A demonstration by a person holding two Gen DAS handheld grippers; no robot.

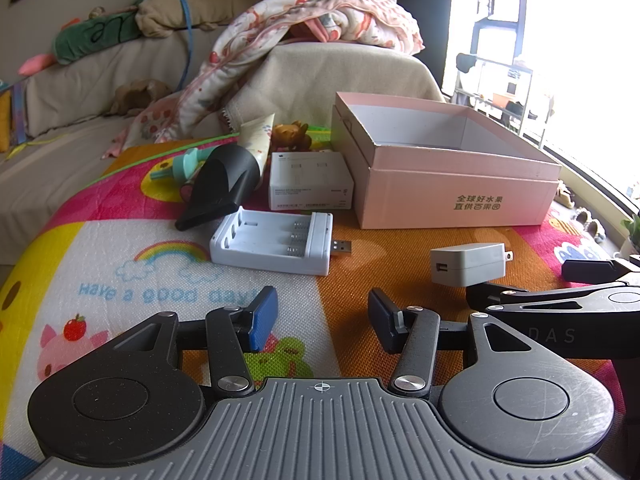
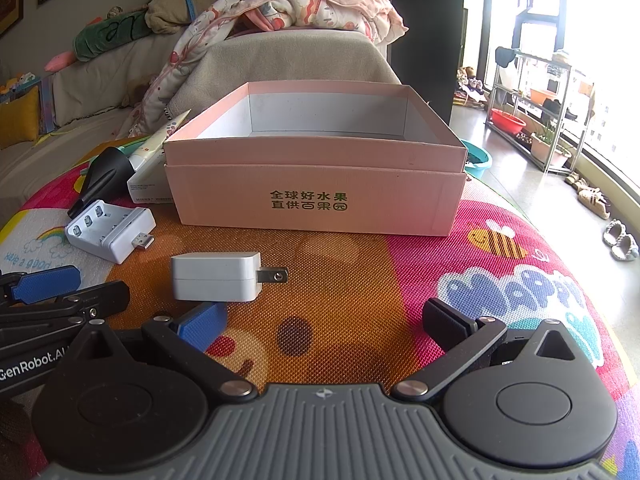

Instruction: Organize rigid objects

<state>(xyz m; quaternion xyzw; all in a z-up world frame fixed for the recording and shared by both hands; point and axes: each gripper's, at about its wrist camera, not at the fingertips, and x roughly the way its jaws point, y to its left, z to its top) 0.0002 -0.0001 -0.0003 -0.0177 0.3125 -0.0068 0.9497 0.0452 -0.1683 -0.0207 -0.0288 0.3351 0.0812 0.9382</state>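
Two claws, left claw (image 1: 322, 318) and right claw (image 2: 326, 322), hang open and empty over one charger (image 2: 216, 278), one battery holder (image 1: 274, 242), one pink box (image 2: 316, 184).

My left tongs (image 1: 323, 318) and right tongs (image 2: 324, 326): black linkage arms, silver pivot screws, blue pads, ribbed grey housing, white "GenRobot.AI" lettering.

The pink box (image 2: 316, 184) reads "全球好水果 直供百果园", the play mat (image 1: 120, 280) "Have a good day", and the left gripper (image 2: 44, 284) "GenRobot.AI".
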